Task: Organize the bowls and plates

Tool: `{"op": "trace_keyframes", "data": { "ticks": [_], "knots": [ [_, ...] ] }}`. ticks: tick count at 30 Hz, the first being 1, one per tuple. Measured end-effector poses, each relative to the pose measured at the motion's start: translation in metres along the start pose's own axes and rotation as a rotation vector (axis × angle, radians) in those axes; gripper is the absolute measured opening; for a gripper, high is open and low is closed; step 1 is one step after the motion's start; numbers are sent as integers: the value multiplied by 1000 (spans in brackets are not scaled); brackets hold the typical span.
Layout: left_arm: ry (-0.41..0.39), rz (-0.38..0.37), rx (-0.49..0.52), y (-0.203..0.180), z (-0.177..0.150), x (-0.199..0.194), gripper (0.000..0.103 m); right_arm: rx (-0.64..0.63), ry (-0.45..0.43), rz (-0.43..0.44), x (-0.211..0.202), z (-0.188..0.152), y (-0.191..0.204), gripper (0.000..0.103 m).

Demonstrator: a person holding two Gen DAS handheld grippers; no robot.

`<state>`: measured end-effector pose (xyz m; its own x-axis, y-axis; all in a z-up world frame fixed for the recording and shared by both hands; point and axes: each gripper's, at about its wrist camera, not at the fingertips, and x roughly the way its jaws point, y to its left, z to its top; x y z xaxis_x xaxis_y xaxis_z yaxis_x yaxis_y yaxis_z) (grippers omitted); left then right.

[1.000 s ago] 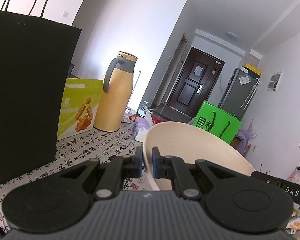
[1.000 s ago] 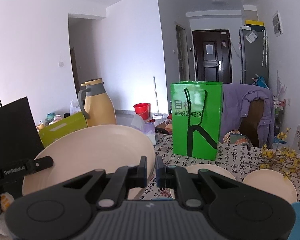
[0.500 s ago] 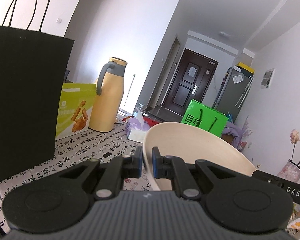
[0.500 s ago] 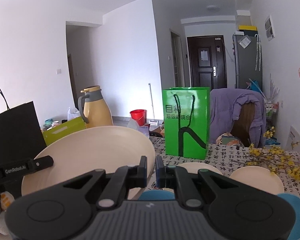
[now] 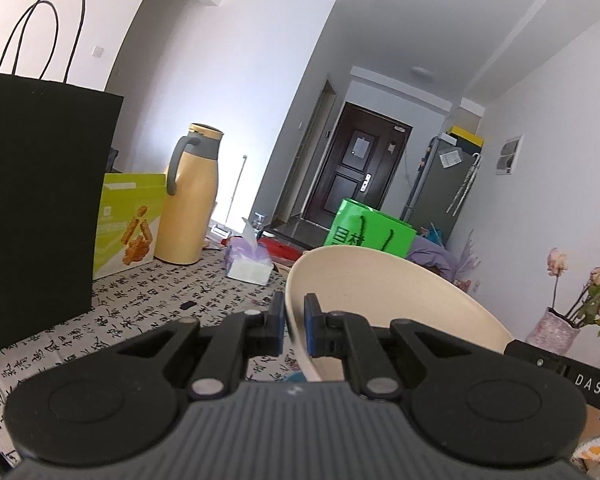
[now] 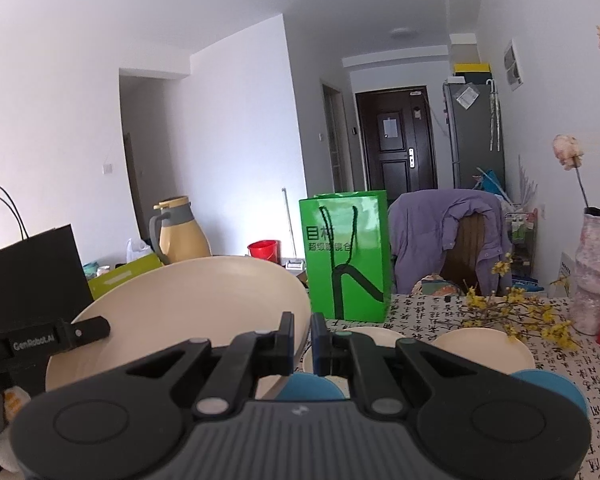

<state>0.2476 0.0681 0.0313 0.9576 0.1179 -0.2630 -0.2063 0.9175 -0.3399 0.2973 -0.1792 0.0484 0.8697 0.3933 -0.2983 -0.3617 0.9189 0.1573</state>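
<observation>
A large cream plate hangs in the air above the table, tilted, held by both grippers at opposite rims. My left gripper is shut on its left rim, blue pads pressing the edge. In the right wrist view my right gripper is shut on the same plate's right rim. Below, on the patterned tablecloth, lie two smaller cream plates. Closer to me lie two blue dishes, partly hidden by the gripper body.
A black paper bag, a lime box and a yellow jug stand at the left. At the back are a tissue pack and a green bag. On the right are yellow flowers and a pink vase. A chair with a purple jacket stands behind the table.
Both grippers have carried the plate to the right together. The bags and jug slid left in both views, and the pink vase came into the right wrist view.
</observation>
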Motion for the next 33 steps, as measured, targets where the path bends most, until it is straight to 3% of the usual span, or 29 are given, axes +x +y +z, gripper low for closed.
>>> {"op": "trace_keyframes", "data": {
  "ticks": [21,33],
  "knots": [
    [2,-81,84,-45,-32,-38,10,72,-83,-74,-78,-36,-40,8],
    [15,-112,114,-58,-45,-44,9,103,-84,-104,-93,-55,-52,8]
  ]
}}
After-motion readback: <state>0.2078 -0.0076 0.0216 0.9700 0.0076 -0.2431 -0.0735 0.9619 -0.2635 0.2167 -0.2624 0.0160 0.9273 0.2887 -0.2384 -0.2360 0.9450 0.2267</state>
